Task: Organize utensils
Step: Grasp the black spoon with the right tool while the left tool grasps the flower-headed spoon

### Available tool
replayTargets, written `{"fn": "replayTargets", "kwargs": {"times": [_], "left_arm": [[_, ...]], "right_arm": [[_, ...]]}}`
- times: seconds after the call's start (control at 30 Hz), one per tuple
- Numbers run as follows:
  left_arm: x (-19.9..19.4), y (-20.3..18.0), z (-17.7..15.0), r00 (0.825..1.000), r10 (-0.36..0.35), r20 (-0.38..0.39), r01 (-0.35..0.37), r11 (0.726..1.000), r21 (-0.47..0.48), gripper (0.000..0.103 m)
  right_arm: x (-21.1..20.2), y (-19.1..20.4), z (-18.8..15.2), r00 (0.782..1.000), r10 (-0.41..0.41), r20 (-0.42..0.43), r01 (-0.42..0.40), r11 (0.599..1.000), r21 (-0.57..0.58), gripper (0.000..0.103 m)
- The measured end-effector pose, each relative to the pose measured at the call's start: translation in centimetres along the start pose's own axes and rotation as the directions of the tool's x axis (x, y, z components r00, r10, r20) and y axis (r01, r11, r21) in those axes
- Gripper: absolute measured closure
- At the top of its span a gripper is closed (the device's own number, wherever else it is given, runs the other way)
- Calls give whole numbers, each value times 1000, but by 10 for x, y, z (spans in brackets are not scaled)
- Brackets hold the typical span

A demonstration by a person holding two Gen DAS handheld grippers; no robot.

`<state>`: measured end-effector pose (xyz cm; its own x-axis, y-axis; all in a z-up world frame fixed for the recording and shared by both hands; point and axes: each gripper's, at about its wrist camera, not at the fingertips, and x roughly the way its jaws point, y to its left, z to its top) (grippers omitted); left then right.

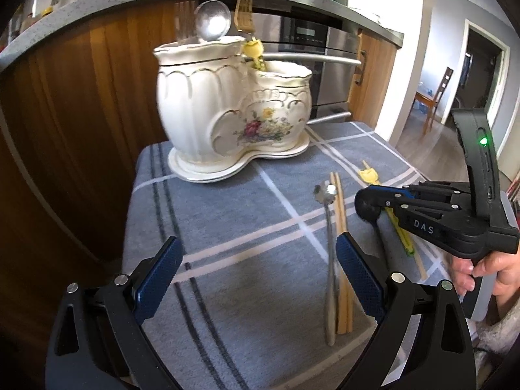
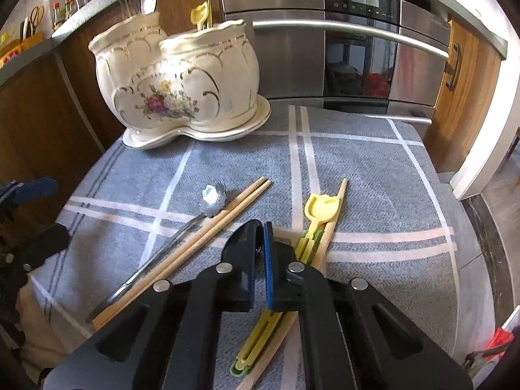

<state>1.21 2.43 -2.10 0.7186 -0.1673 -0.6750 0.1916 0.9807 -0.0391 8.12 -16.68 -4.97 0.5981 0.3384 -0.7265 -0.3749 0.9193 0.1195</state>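
Ceramic holder (image 1: 227, 110) at the bench's far edge; left gripper (image 1: 260, 276) apart, right gripper (image 2: 260, 253) together, empty.

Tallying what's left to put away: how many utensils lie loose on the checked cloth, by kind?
Wooden chopsticks: 3 (a pair, plus a single one)
Metal spoon: 1
Yellow plastic utensil: 1
Total: 5
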Motion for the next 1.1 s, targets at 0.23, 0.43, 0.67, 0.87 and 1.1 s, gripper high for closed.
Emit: {"fn": "replayTargets", "kwargs": {"times": [0.23, 0.43, 0.67, 0.87, 1.1], "left_arm": [[17, -16, 8, 998, -37, -45, 38, 998, 40, 40], [37, -32, 15, 993, -67, -96, 73, 996, 54, 59], [61, -41, 31, 985, -113, -128, 118, 992, 35, 69], [79, -55, 43, 985, -111, -135, 121, 990, 74, 69], [95, -58, 47, 981, -117, -157, 130, 989, 72, 69]], "right_arm": [[-28, -7, -1, 998, 18, 62, -21, 999, 41, 100], [-43, -8, -2, 995, 37, 89, -41, 998, 48, 100], [-51, -7, -5, 994, 44, 103, -50, 998, 49, 100], [-53, -11, -8, 994, 45, 104, -51, 997, 63, 100], [-55, -14, -10, 994, 42, 105, -50, 996, 68, 100]]}}
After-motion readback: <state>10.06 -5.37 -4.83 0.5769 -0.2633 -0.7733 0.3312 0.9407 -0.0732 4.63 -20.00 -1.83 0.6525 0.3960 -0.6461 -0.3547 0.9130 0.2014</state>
